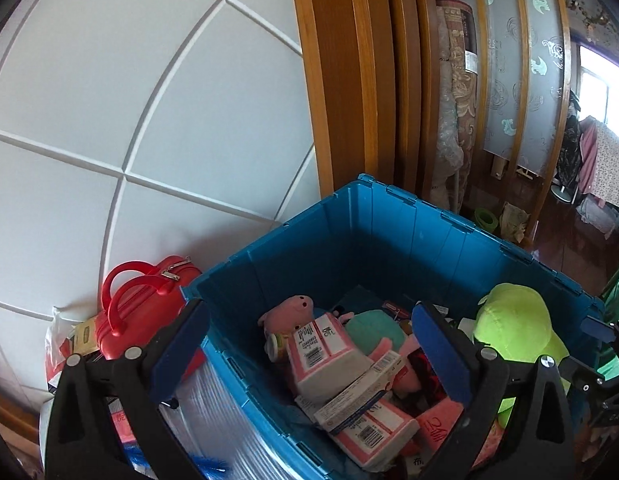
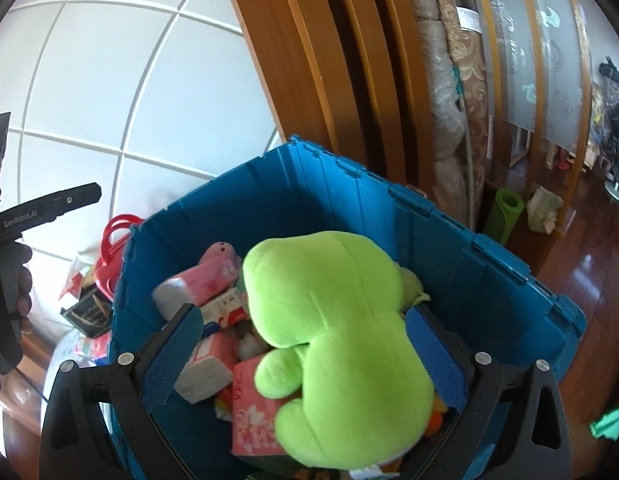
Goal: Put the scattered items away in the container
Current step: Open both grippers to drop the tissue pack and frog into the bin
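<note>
A blue plastic crate [image 1: 389,216] [image 2: 489,264] holds pink tissue packs [image 1: 325,356] [image 2: 205,284], a pink pig plush [image 1: 289,314] and other soft toys. My left gripper [image 1: 309,356] is open and empty above the crate's left part. My right gripper [image 2: 305,356] is open, its fingers standing wide on either side of a big green frog plush [image 2: 333,344] that lies on top of the pile in the crate. The frog also shows at the right of the left wrist view [image 1: 513,320]. I cannot tell whether the pads touch it.
A red handled case [image 1: 145,304] [image 2: 109,256] and bags stand left of the crate against a white panelled wall [image 1: 109,100]. A wooden door frame [image 1: 341,80] and rolled rugs [image 2: 457,100] are behind. A green rolled mat [image 2: 505,216] stands on the wooden floor at right.
</note>
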### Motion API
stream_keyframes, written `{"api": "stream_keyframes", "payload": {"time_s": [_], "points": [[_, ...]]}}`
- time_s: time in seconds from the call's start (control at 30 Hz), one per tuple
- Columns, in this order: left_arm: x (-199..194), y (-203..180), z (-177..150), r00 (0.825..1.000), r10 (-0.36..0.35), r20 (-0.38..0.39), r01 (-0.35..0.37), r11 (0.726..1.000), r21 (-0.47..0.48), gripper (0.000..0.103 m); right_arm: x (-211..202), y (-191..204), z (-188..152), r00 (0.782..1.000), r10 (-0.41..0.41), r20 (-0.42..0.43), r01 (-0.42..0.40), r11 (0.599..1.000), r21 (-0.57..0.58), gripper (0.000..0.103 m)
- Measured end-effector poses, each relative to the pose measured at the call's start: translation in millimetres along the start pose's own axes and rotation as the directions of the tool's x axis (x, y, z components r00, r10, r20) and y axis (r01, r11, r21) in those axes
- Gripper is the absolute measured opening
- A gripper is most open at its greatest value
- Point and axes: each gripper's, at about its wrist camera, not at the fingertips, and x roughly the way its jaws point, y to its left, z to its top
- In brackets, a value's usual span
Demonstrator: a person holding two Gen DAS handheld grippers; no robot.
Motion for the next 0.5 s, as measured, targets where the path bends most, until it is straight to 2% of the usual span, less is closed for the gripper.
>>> {"api": "stream_keyframes", "payload": {"time_s": [0.23,0.5], "points": [[-18.7,39.1,-33.7,0.998,0.063,-0.021,-0.064,0.996,-0.056,0.102,-11.5,34.9,2.0,0.998,0.058,0.020,-0.057,0.996,-0.062,0.103],[-49.9,78.9,-93.0,0.991,0.118,-0.068,-0.126,0.984,-0.124,0.102,-24.7,84.1,-15.5,0.991,0.134,-0.004,-0.133,0.982,-0.134,0.103]]}}
